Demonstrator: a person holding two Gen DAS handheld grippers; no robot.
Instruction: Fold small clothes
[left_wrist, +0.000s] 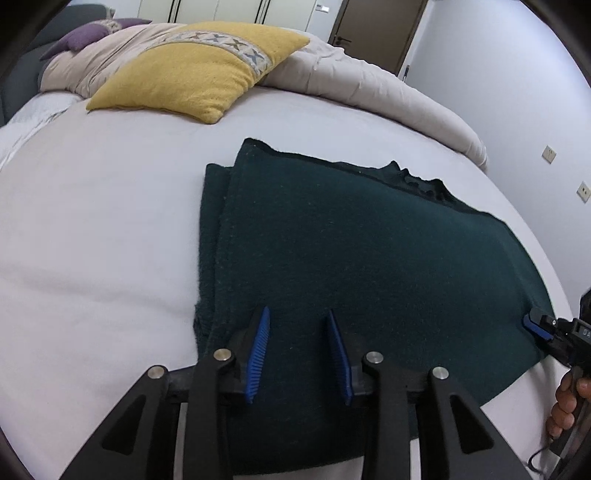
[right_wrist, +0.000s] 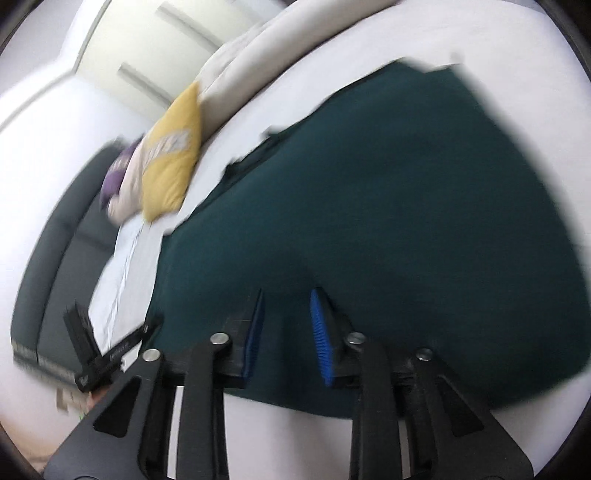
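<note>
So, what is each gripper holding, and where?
Nothing in the left gripper, open over the green cloth. The right gripper is at its edge; grip cannot be told.

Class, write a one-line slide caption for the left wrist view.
Left gripper open above dark green garment on white bed.

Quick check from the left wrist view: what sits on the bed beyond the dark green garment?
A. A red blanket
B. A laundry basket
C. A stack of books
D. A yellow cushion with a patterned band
D. The yellow cushion with its patterned band lies on the white bed sheet beyond the dark green garment, resting against a beige duvet.
</note>
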